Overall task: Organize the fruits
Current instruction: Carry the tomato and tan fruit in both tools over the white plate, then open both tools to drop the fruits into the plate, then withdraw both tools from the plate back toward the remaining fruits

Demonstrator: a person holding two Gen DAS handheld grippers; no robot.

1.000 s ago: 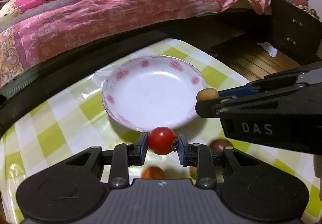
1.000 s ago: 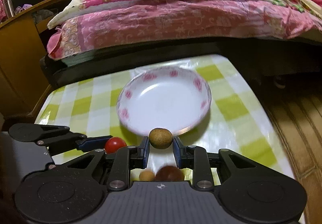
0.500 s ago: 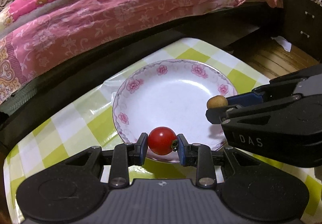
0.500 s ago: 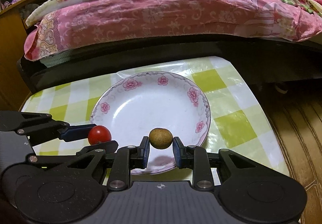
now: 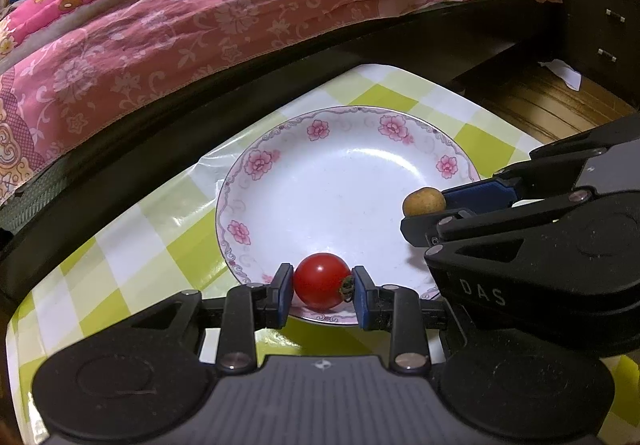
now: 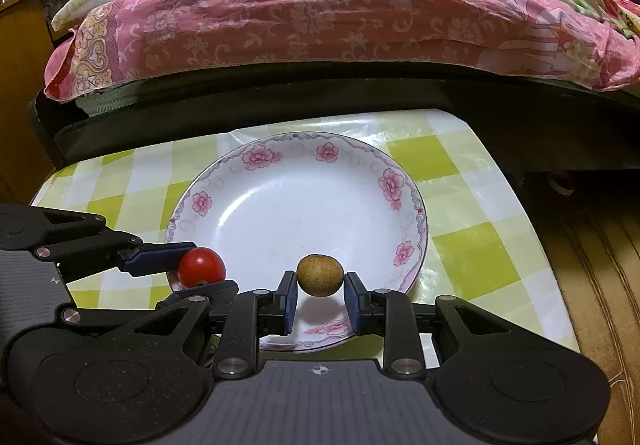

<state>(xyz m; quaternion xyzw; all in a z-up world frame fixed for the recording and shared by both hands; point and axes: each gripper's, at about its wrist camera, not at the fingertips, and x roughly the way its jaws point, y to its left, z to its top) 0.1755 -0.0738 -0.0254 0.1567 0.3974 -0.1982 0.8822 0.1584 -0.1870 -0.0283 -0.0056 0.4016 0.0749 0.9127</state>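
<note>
A white plate with pink flowers (image 5: 344,149) (image 6: 280,181) sits on the green-checked table. My left gripper (image 5: 322,289) is shut on a red cherry tomato (image 5: 322,279), held over the plate's near rim; the tomato also shows in the right wrist view (image 6: 201,267). My right gripper (image 6: 320,295) is shut on a small brown round fruit (image 6: 320,275), held above the plate's near part; the fruit also shows in the left wrist view (image 5: 424,201). The two grippers are side by side, left one to the left.
The table (image 6: 460,173) has a green and white checked plastic cover. A bed with pink bedding (image 6: 320,17) runs along the far side. A wooden floor (image 6: 600,265) lies to the right, and dark drawers (image 5: 600,25) stand at far right.
Both grippers have moved forward with their fruits, from in front of the plate to over its near rim. The loose fruits seen below the grippers earlier are out of view.
</note>
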